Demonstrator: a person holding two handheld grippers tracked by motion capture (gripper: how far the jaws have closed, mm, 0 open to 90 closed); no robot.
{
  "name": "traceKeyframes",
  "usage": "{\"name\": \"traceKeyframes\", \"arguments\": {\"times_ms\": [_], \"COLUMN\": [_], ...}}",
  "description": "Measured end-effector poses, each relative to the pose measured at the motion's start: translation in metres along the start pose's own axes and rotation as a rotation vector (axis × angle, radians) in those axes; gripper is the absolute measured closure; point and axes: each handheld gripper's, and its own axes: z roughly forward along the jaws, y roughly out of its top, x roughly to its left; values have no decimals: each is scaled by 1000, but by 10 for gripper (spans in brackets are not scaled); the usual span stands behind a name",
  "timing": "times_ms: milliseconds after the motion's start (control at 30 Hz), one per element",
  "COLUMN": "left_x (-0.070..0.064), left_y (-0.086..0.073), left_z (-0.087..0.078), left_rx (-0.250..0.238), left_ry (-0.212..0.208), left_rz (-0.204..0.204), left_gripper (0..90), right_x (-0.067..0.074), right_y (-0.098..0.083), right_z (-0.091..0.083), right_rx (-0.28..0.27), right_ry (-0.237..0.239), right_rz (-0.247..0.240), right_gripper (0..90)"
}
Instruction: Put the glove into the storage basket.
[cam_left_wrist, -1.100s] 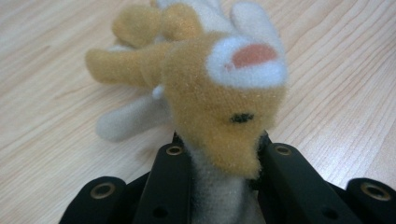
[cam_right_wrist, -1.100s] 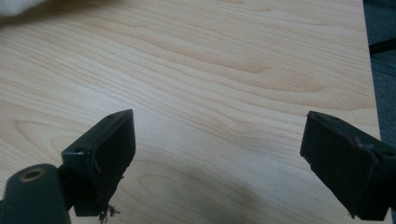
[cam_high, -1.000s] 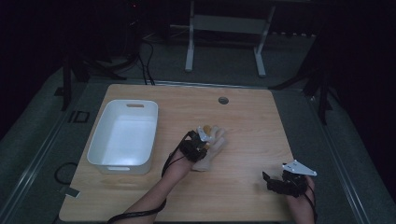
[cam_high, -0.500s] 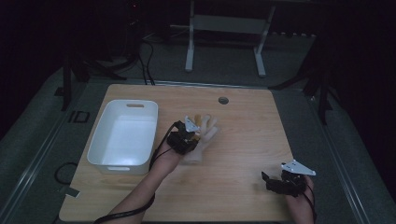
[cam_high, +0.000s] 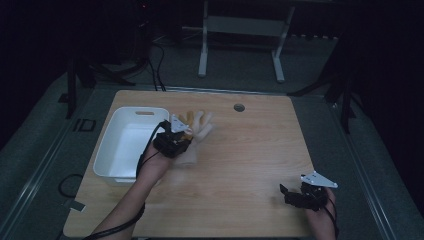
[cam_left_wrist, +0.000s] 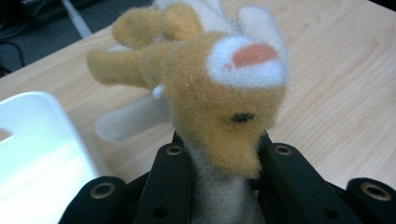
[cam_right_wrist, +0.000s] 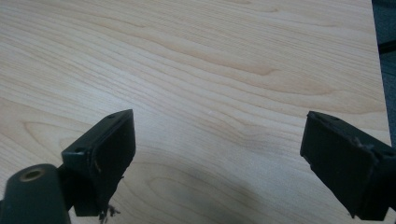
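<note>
Plush toy (cam_left_wrist: 219, 88), tan and white, is clamped between the jaws of the left gripper (cam_high: 172, 141) and has been carried leftward since the earlier frames, from mid-table to just beside the white bin (cam_high: 125, 145). It is held just above the wooden table (cam_high: 250, 150), near the bin's right rim. The right gripper (cam_right_wrist: 219, 154) is kept spread wide, empty, at the table's near right corner, unmoved.

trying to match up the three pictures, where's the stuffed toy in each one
High view: the stuffed toy sits left of centre, beside the white bin, gripped by the left gripper.
Left gripper view: it fills the centre, clamped between the jaws.
Right gripper view: not in it, just open jaws over bare wood.
Shared landmark: the wooden table.
</note>
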Motion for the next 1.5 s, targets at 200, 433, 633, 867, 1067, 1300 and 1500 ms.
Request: {"name": "traceKeyframes", "arguments": {"times_ms": [200, 433, 633, 867, 1067, 1300, 1500], "left_x": [19, 43, 64, 90, 104, 117, 114], "left_y": [-10, -25, -40, -63, -79, -96, -93], "left_z": [-16, -34, -47, -55, -48, -31, -17], "left_rx": [-22, -34, -27, -3, 49, 101, 161], "left_ry": [32, 71, 125, 184, 216, 198, 153], "left_rz": [-28, -68, -103, -144, -172, -244, -231], "left_gripper": [792, 793, 793, 792, 791, 790, 787], "right_x": [1, 1, 1, 2, 3, 4, 4], "right_y": [1, 1, 1, 1, 1, 1, 0], "right_z": [0, 0, 1, 2, 3, 4, 6], "right_rx": [2, 1, 2, 5, 11, 14, 18], "right_ry": [0, -1, -2, -1, 3, 2, 3], "right_rz": [0, 2, -3, -1, -8, -9, -13], "right_gripper": [102, 102, 102, 102, 102, 102, 102]}}
